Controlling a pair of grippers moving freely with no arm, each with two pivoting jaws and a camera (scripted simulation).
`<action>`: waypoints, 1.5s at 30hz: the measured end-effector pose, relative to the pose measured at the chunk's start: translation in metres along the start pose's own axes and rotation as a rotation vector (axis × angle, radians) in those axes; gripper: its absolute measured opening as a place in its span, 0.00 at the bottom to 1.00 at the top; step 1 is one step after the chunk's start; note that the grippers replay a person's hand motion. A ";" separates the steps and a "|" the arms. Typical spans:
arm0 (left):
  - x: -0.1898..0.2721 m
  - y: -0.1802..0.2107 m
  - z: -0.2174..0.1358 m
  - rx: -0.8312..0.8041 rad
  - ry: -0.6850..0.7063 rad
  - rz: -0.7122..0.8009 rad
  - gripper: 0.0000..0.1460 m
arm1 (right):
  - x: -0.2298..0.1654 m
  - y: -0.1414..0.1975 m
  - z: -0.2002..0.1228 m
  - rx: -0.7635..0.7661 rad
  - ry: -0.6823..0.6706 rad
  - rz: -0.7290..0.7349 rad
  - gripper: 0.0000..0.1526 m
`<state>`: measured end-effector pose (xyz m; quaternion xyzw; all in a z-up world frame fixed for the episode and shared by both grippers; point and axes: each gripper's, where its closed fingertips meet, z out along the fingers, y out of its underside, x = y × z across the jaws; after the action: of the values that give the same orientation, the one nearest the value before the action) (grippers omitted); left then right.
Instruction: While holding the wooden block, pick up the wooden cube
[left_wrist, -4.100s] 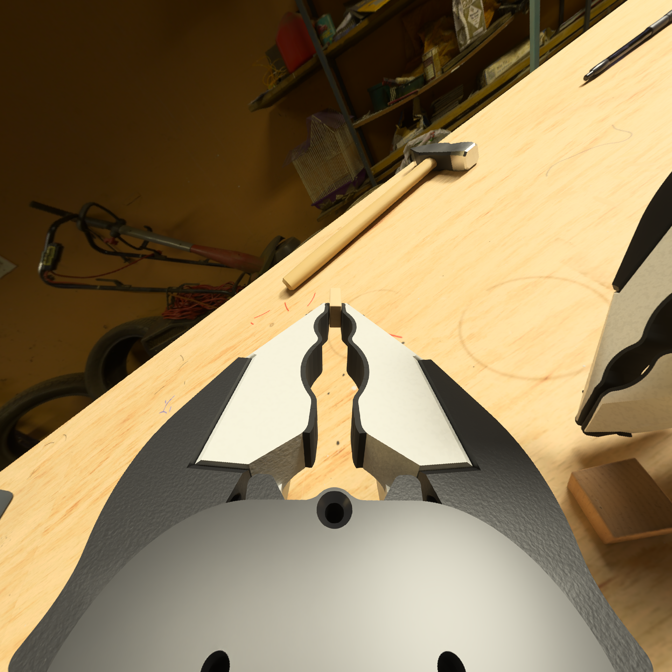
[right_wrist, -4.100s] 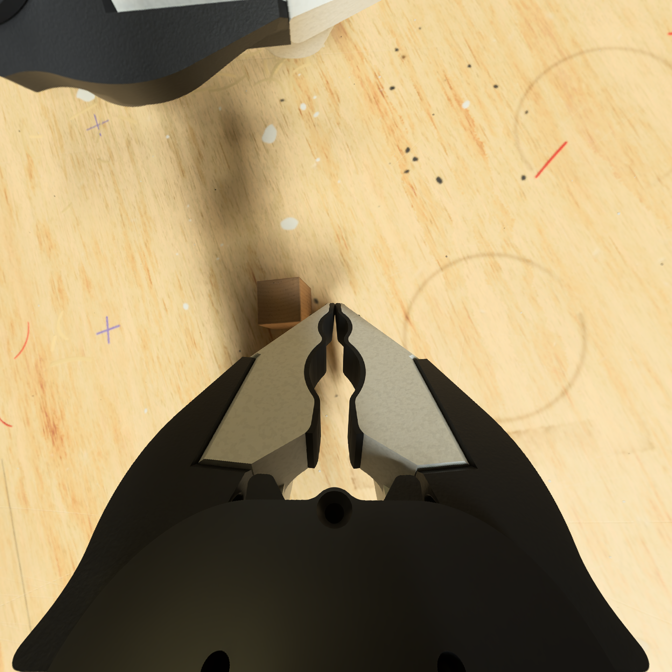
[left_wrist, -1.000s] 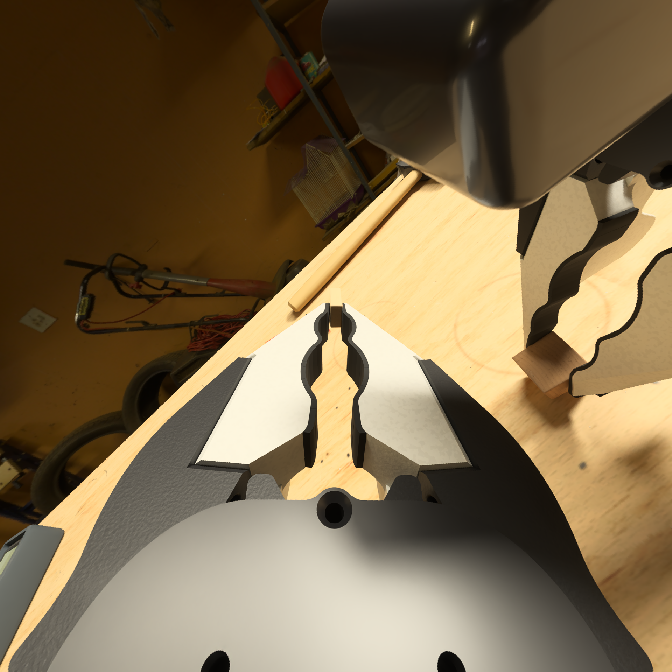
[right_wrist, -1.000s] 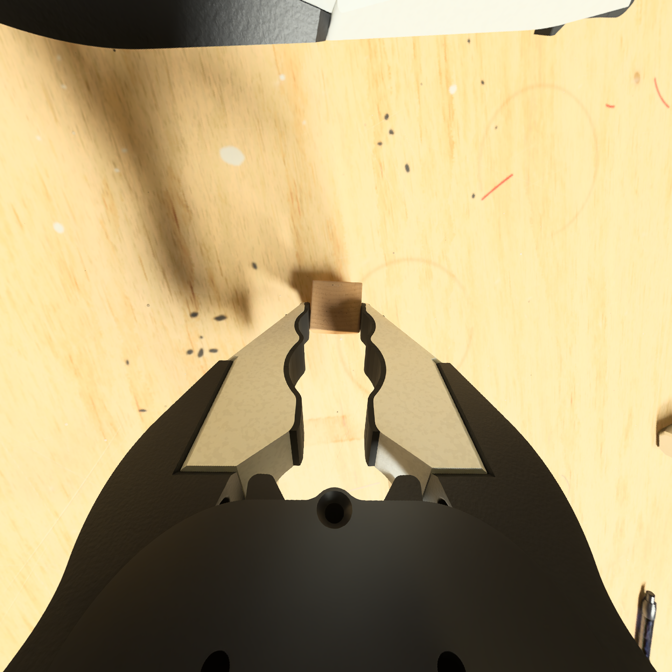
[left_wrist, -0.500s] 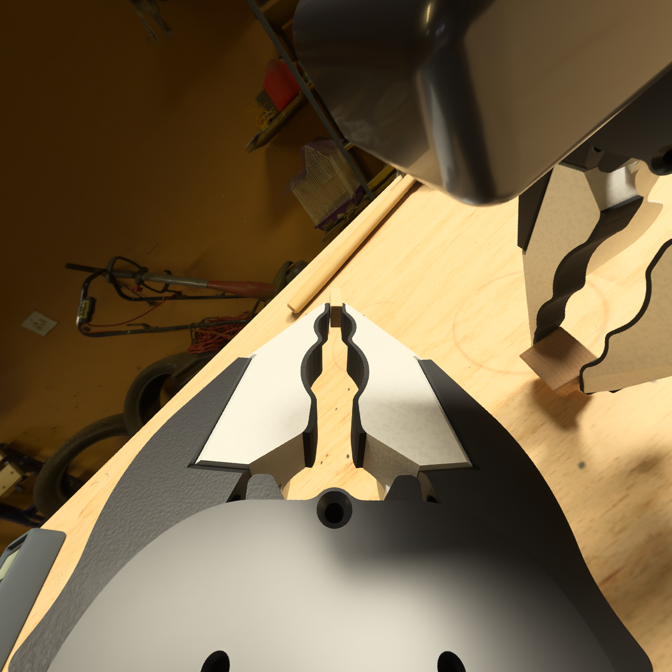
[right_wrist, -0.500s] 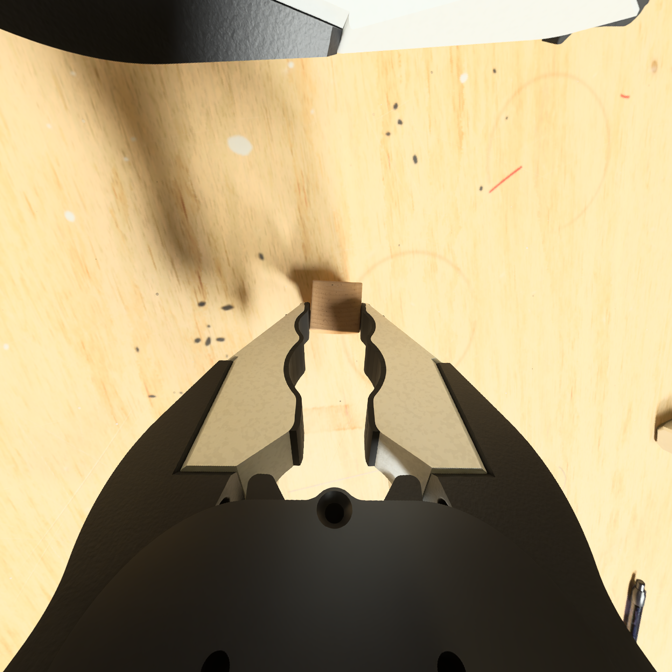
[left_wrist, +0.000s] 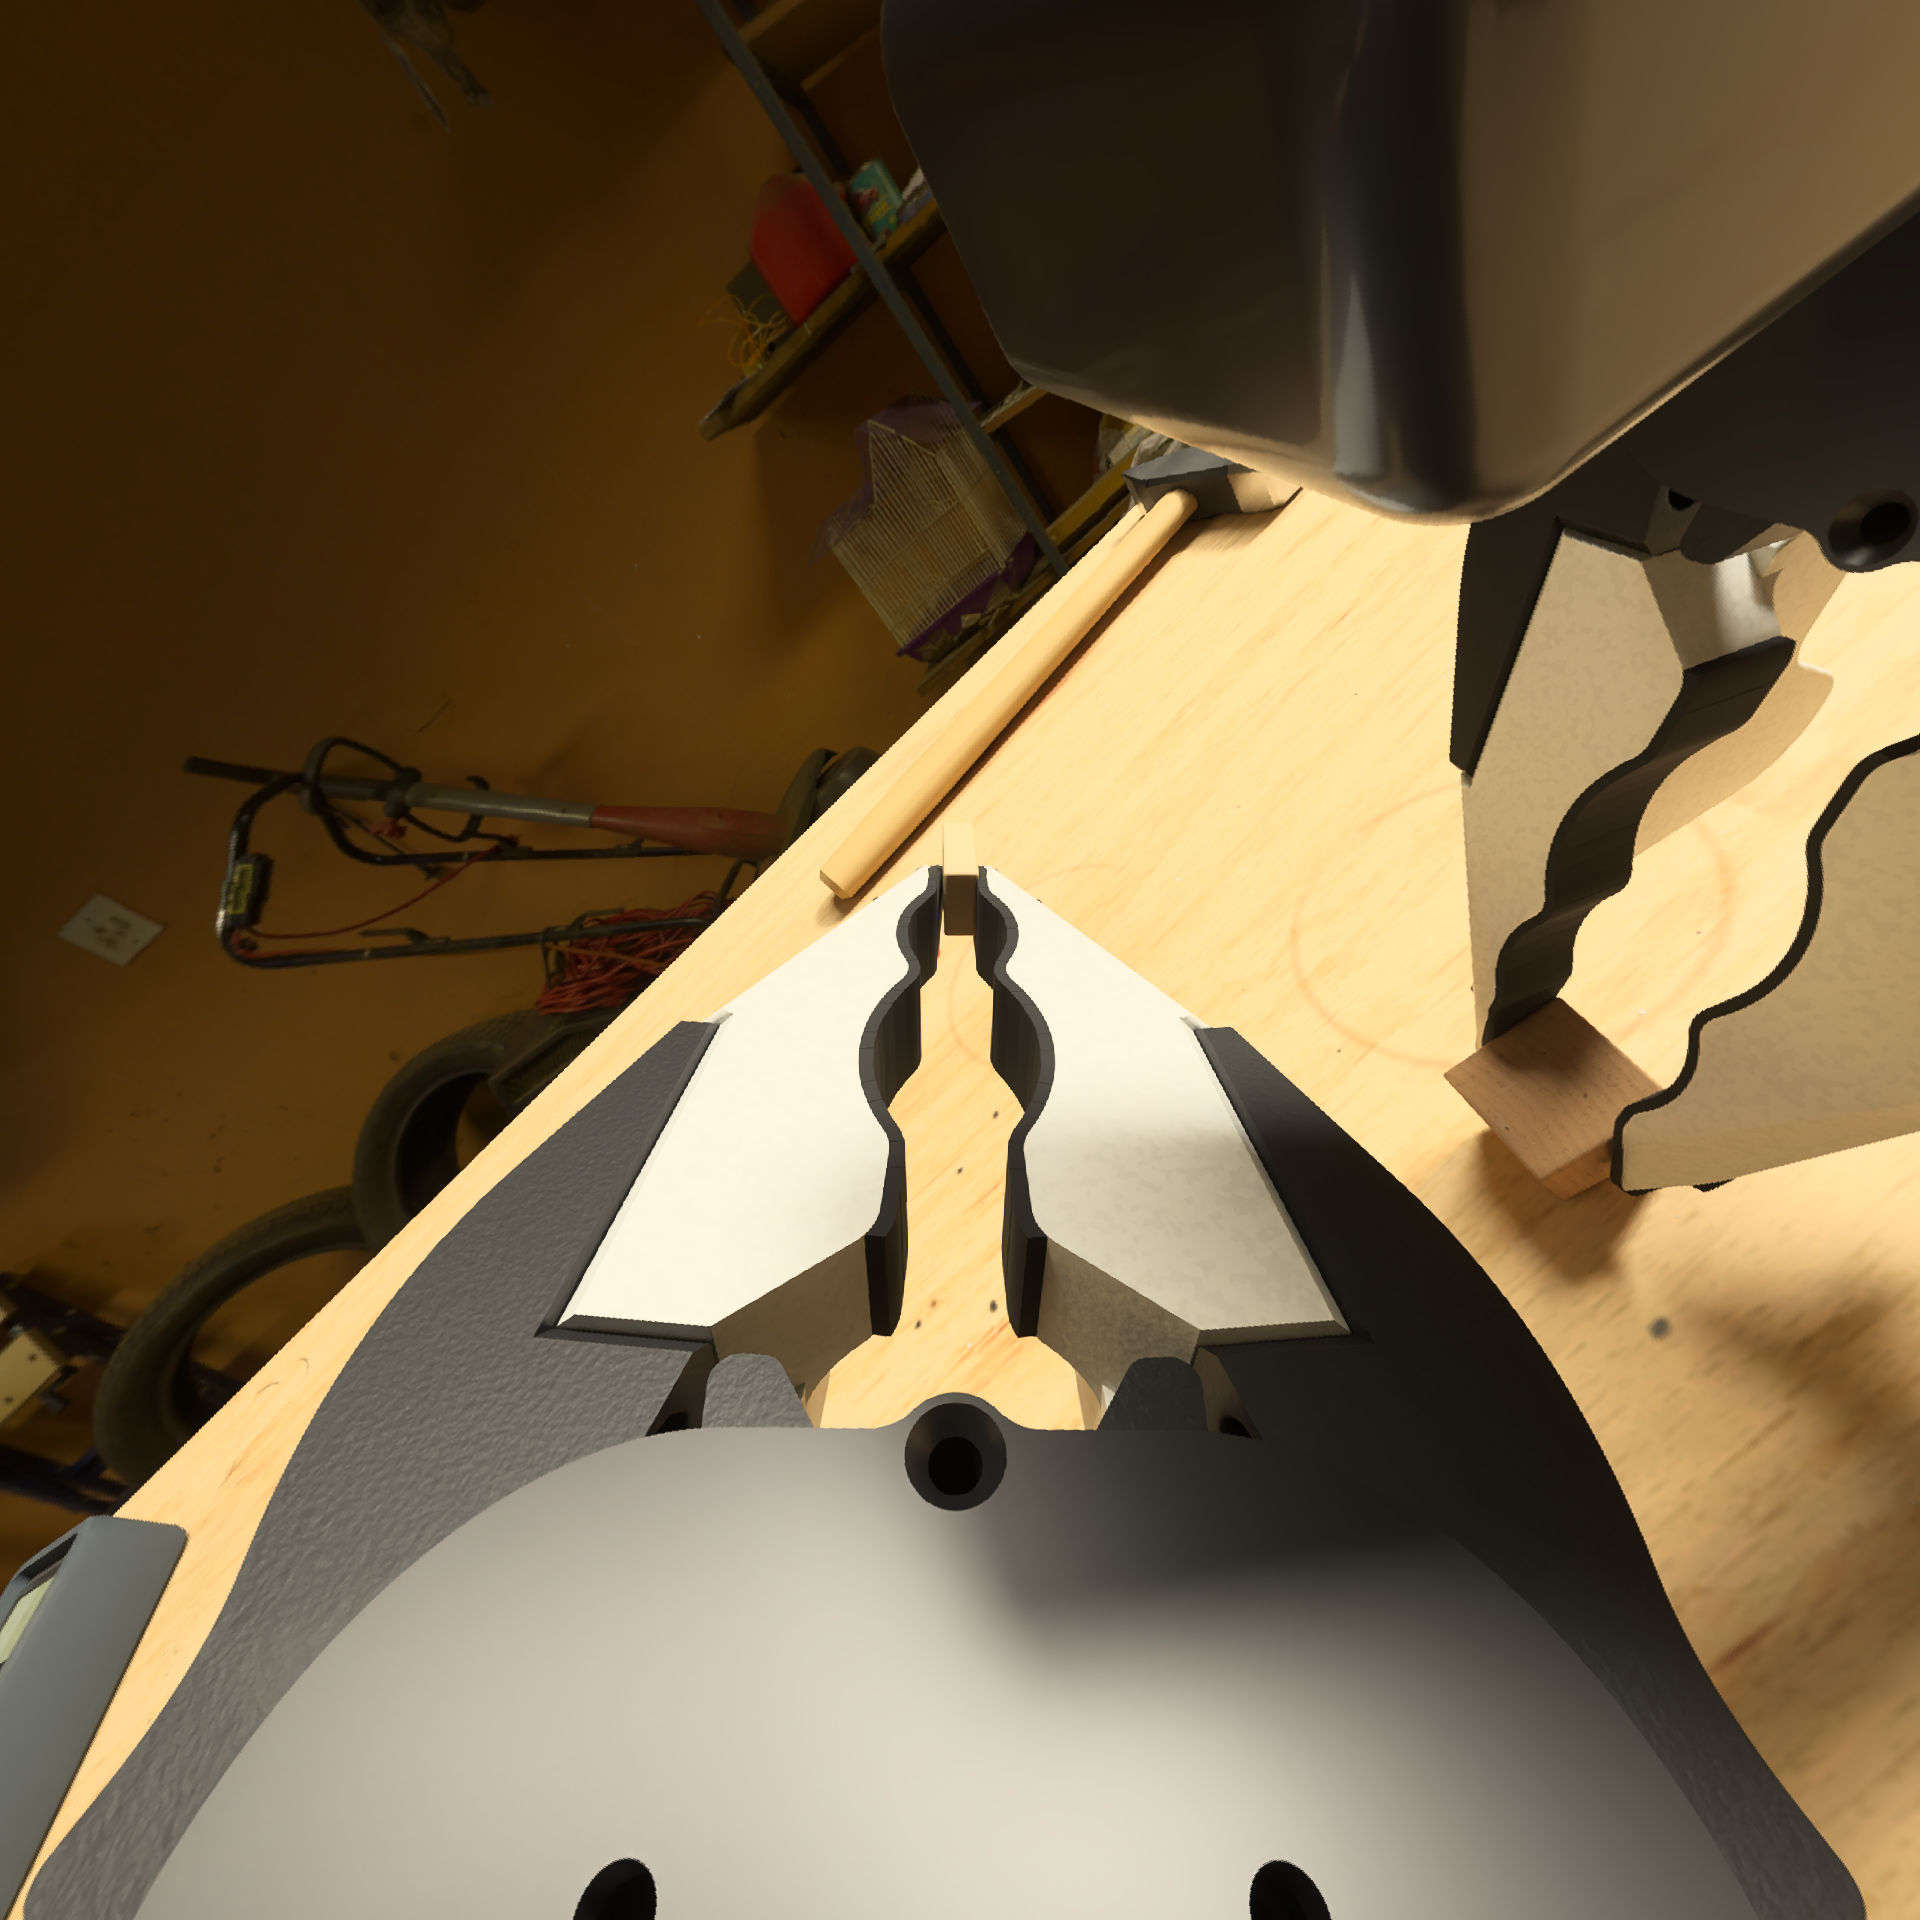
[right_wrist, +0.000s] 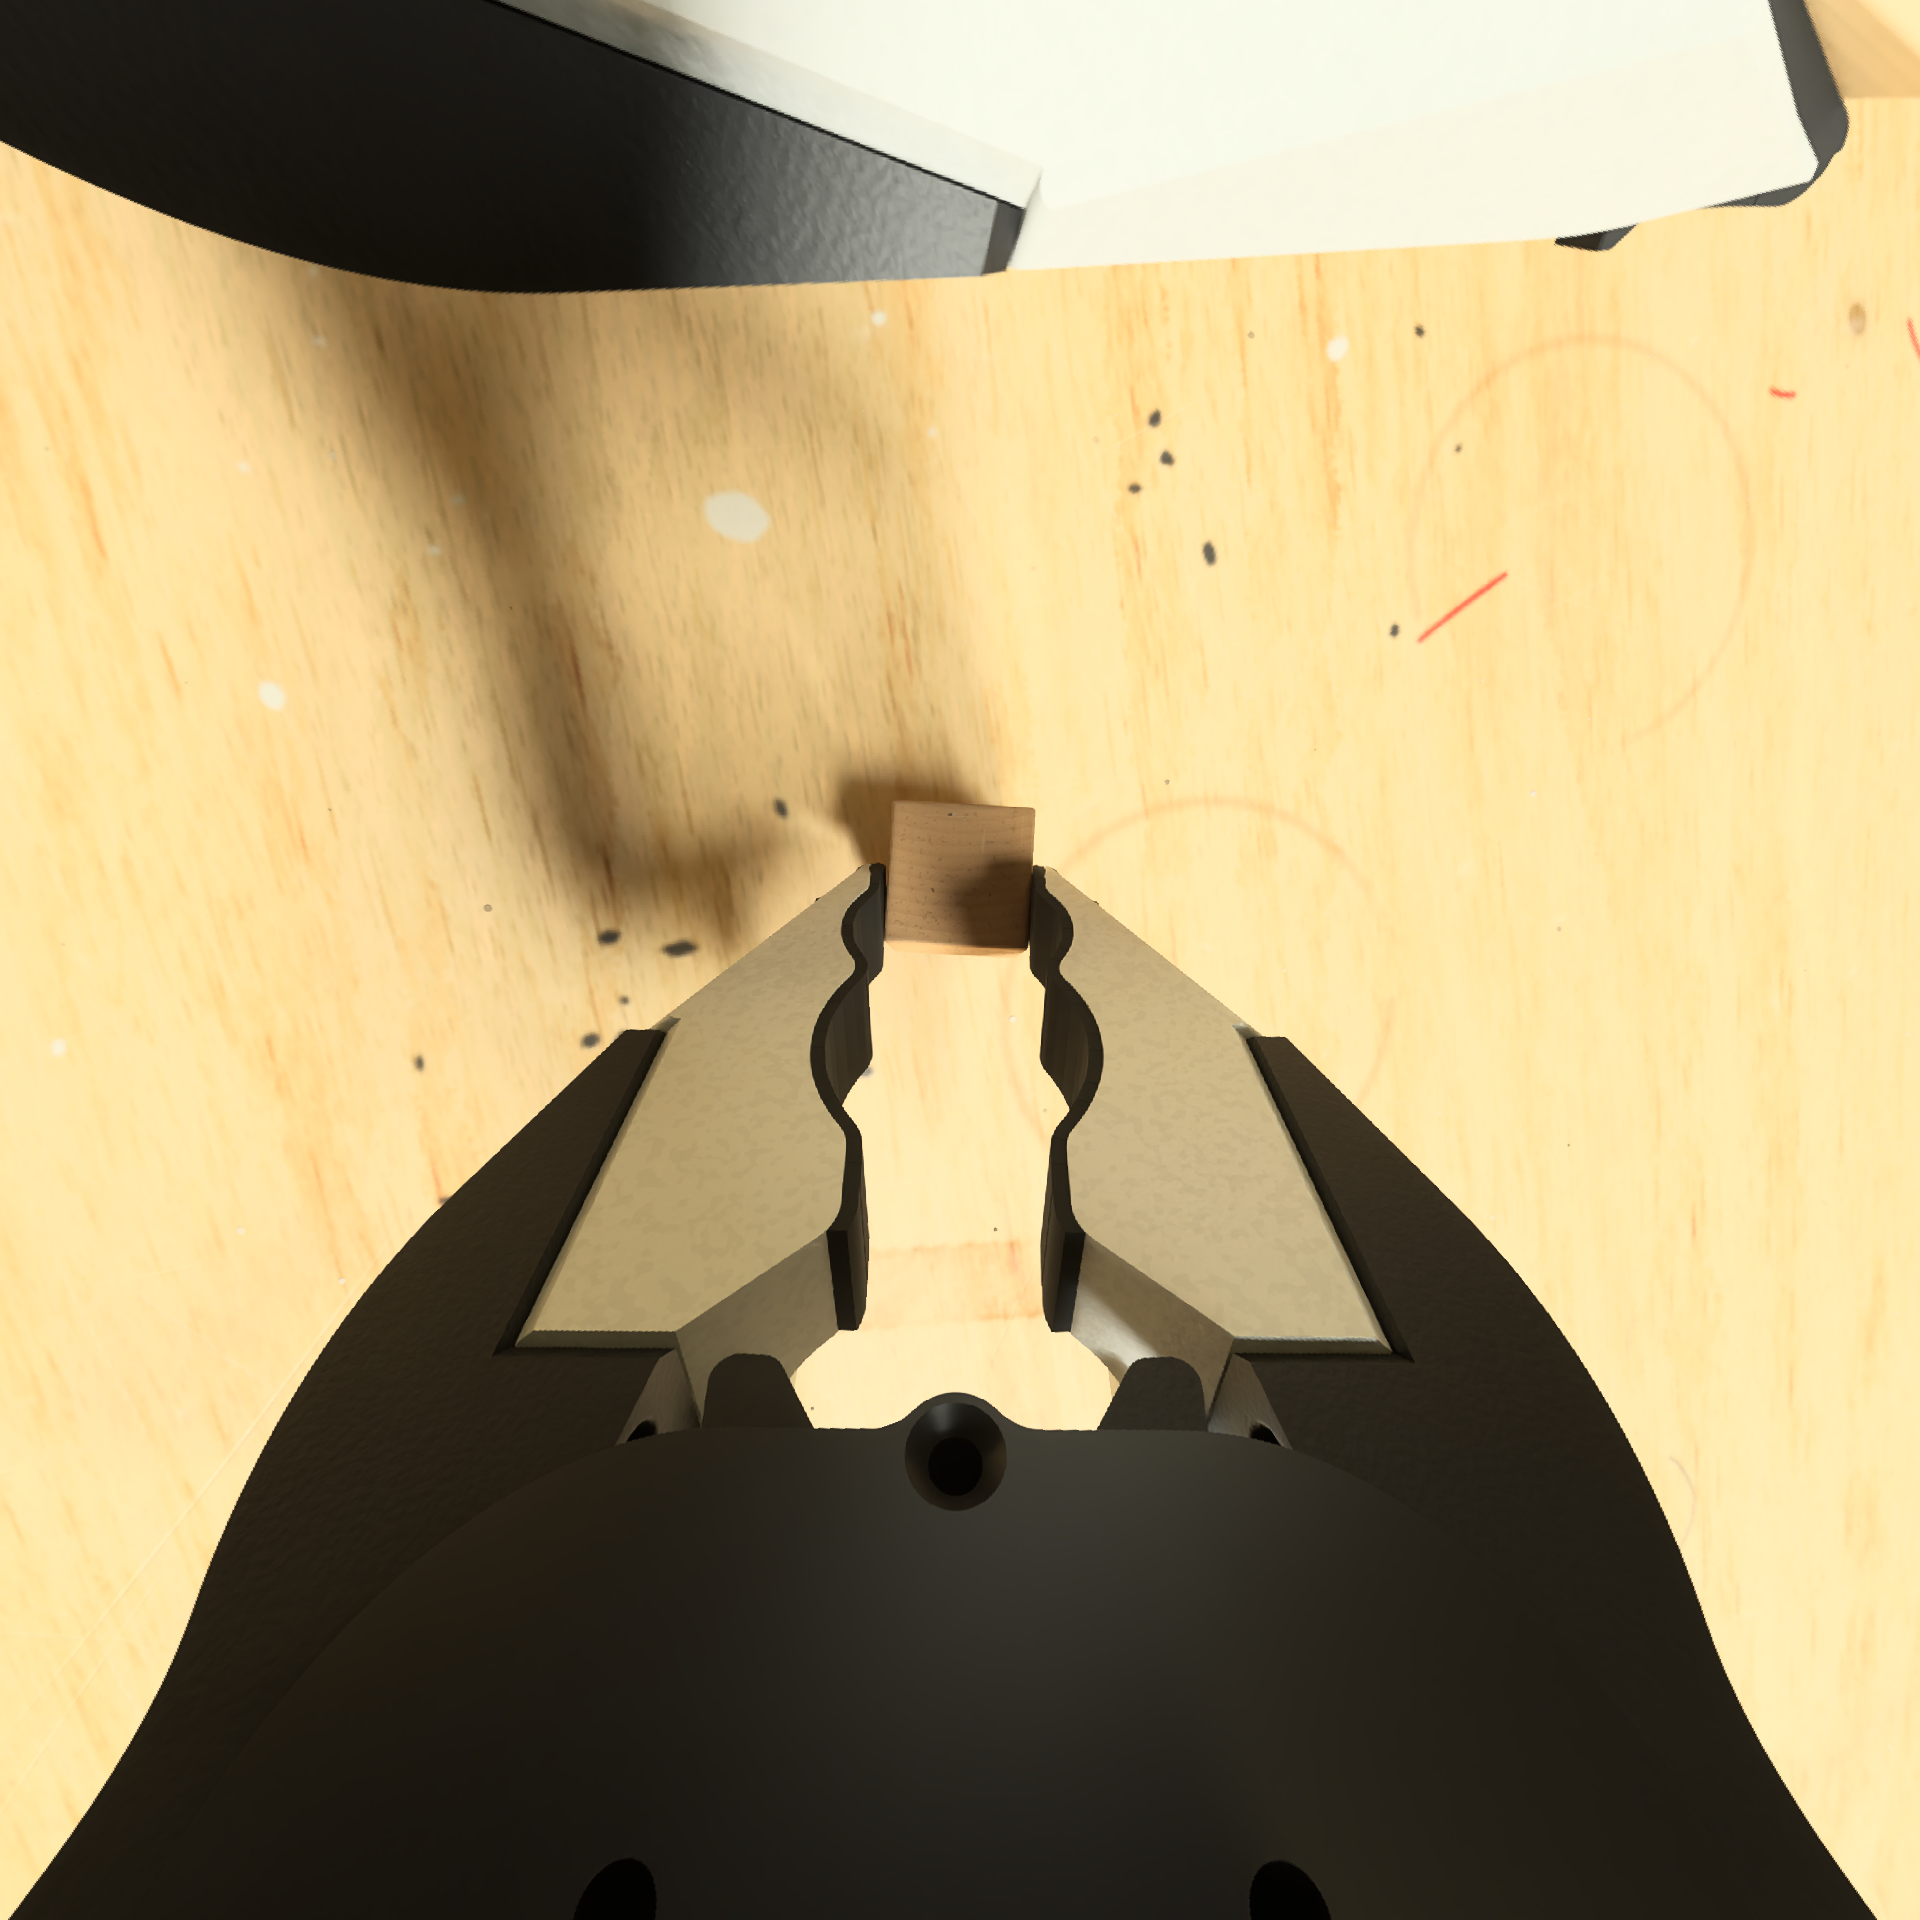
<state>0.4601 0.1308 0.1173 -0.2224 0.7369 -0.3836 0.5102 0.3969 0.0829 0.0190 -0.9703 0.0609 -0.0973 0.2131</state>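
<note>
My left gripper (left_wrist: 958, 906) is shut on a thin pale wooden block (left_wrist: 958, 847), which stands up between its tips above the wooden table (left_wrist: 1195, 831). My right gripper (right_wrist: 958, 883) is shut on the small wooden cube (right_wrist: 961, 836), with a tip pressed on each side face. In the left wrist view the cube (left_wrist: 1538, 1101) hangs between the right gripper's fingers (left_wrist: 1558, 748), just above the table, with its shadow below it. The left gripper's body (right_wrist: 1351, 114) fills the top of the right wrist view.
A hammer (left_wrist: 997, 707) lies along the table's far left edge. A grey device (left_wrist: 62, 1662) sits at the near left corner. Beyond the edge are shelves, a wire cage (left_wrist: 925, 520), a mower and tyres. The table has paint specks and drawn circles (right_wrist: 1590, 540).
About four seconds ago my right gripper was shut and empty beside the cube; now it grips it. Over the last second both grips hold, and the table marks have shifted under the right gripper.
</note>
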 end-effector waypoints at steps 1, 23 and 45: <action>0.000 0.000 0.000 0.001 0.001 0.001 0.03 | 0.000 0.000 0.001 0.004 -0.003 0.004 0.18; 0.004 -0.007 -0.003 0.045 0.017 0.027 0.03 | 0.005 0.005 0.001 0.061 -0.063 -0.039 0.18; 0.006 -0.013 -0.003 0.092 0.043 0.047 0.03 | 0.004 0.007 0.001 0.131 -0.122 -0.112 0.18</action>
<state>0.4541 0.1203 0.1246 -0.1734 0.7343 -0.4096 0.5128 0.4009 0.0767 0.0156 -0.9602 -0.0129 -0.0534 0.2738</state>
